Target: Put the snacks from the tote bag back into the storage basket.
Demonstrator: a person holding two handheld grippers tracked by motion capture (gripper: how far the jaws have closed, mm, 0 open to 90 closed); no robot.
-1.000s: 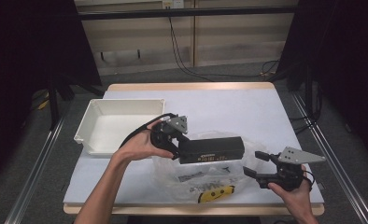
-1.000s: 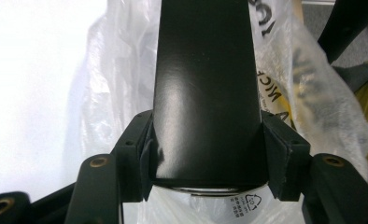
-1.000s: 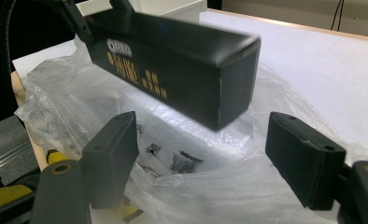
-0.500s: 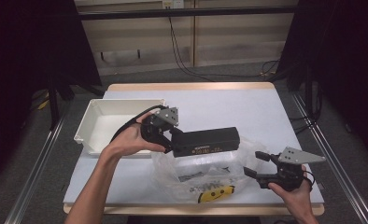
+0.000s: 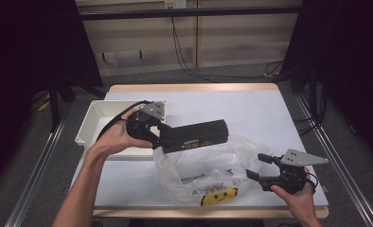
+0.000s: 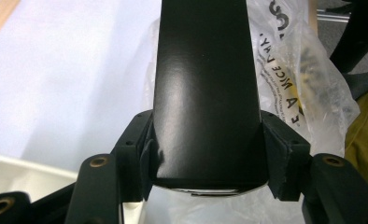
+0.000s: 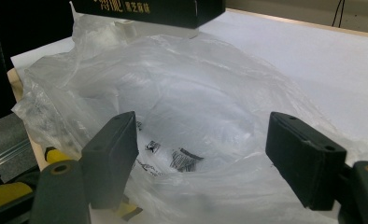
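While the left gripper (image 5: 160,136) clamps one end of the long black box (image 5: 196,135), the rest of that box sticks out to the right, lifted above the clear plastic bag (image 5: 208,172) that lies crumpled at the near side of the table (image 5: 251,109). In the left gripper view both pads press the box's (image 6: 205,88) sides at its very end, so the risk is leverage: held so far from its middle, the box could sag or twist out of the jaws and drop onto the bag. The white tray (image 5: 99,124) sits just left of the hand, and a hasty swing could knock the box against its rim. The right gripper (image 5: 259,166) waits at the near right with its jaws spread and nothing between them, pointing at the bag (image 7: 182,126); if the bag clings to the box, nothing is pinning it down.

Against the earlier frame, the left hand has carried the box up and away to the far left, toward the tray, so less of it overlaps the bag. The right gripper has stayed where it was.
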